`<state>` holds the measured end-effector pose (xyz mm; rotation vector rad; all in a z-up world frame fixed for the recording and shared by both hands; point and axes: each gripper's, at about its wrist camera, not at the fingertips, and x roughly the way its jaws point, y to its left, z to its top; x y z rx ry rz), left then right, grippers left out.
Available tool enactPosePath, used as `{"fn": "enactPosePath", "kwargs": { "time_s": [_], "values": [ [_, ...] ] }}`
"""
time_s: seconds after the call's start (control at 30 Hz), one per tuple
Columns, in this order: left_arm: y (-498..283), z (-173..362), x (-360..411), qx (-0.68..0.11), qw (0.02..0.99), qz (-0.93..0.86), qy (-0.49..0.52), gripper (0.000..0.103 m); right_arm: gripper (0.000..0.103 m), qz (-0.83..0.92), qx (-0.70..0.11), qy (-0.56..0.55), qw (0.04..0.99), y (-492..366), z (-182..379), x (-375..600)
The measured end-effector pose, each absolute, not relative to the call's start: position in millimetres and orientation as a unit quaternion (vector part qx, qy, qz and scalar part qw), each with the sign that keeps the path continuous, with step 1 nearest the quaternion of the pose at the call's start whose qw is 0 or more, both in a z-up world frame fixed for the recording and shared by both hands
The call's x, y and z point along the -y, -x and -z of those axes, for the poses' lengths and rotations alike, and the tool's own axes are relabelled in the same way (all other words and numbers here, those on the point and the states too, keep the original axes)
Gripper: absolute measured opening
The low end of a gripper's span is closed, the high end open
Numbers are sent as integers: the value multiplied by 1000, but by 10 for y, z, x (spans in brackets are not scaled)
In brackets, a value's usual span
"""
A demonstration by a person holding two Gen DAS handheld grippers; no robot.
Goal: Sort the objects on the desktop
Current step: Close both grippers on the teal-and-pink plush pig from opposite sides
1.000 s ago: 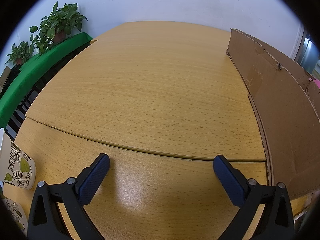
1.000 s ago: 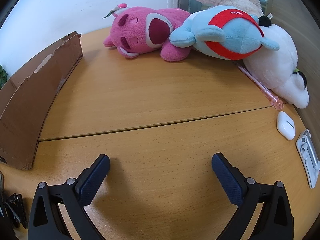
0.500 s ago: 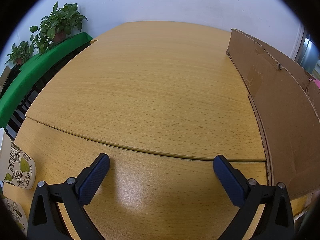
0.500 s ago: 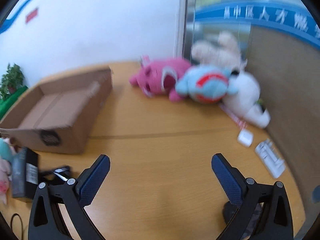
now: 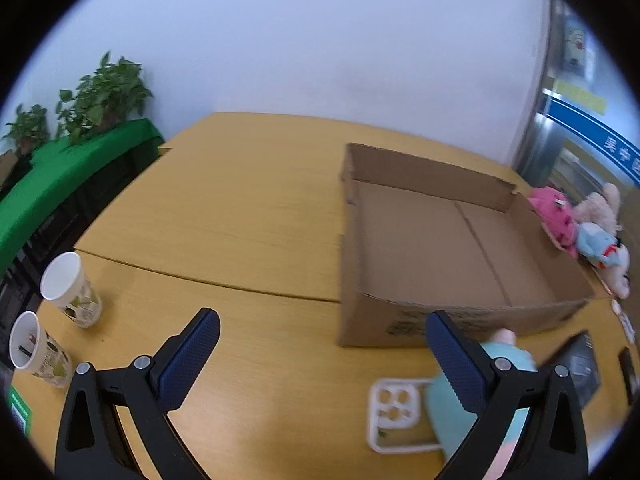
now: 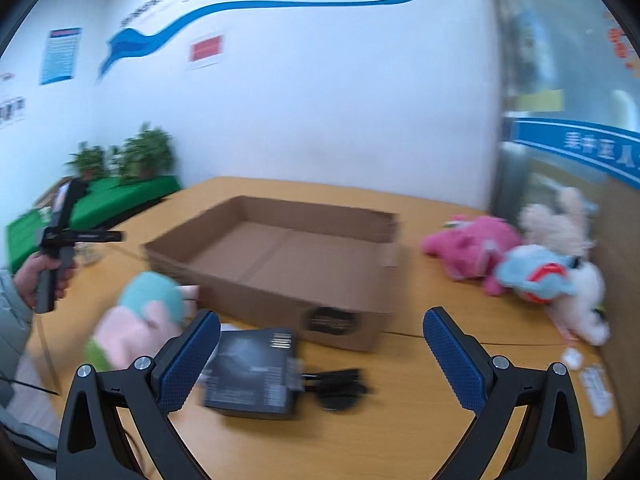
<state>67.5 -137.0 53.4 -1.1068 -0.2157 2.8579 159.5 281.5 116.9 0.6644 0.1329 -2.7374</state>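
An open, empty cardboard box (image 5: 452, 248) (image 6: 288, 256) sits on the wooden table. In front of it lie a teal and pink plush toy (image 6: 140, 320) (image 5: 472, 404), a black box (image 6: 252, 372) (image 5: 576, 364), a black clip (image 6: 340, 384) and a white phone case (image 5: 394, 416). My left gripper (image 5: 320, 356) is open and empty, raised above the table left of the box. My right gripper (image 6: 320, 356) is open and empty, raised above the black box. The left gripper also shows in the right wrist view (image 6: 60, 236), held in a hand.
Pink, blue and white plush toys (image 6: 520, 264) (image 5: 580, 232) lie at the right by a partition. Two paper cups (image 5: 72, 292) (image 5: 36, 352) stand at the table's left edge. A white earbud case (image 6: 572, 358) and a white item (image 6: 598, 388) lie at the far right.
Both grippers have risen and pulled back from the table, so both views now look down on the whole box and the objects in front of it. Both stay open.
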Motion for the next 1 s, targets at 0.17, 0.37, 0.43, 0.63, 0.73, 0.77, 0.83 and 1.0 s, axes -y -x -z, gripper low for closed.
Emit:
{"fn": "enactPosePath", "kwargs": {
  "time_s": [0.17,0.37,0.43,0.63,0.73,0.77,0.83,1.0],
  "values": [
    [-742,-369,891,146,176,-885,406,102,103,924,-80,-252,275,-1638,-946,-1846],
    [-430,101,716,182,202,-832,484,100,103,878,-75,-304,361,-1674,-583,-1255],
    [-435,206,697,197,219,-820,491,96,103,865,-61,-332,372,-1616,-455,-1205],
    [-634,254,786,228,232,-810,489,86,103,837,-39,-374,397,-1517,-209,-1078],
    [-735,247,814,229,229,-811,488,85,103,826,-45,-384,410,-1513,-152,-971],
    [-760,250,823,231,228,-810,488,85,102,822,-54,-393,408,-1511,-89,-914],
    [-773,271,818,238,226,-810,487,85,93,816,-61,-409,403,-1424,18,-844],
    [-787,268,799,241,230,-808,487,83,86,813,-64,-417,401,-1487,140,-851]
  ]
}}
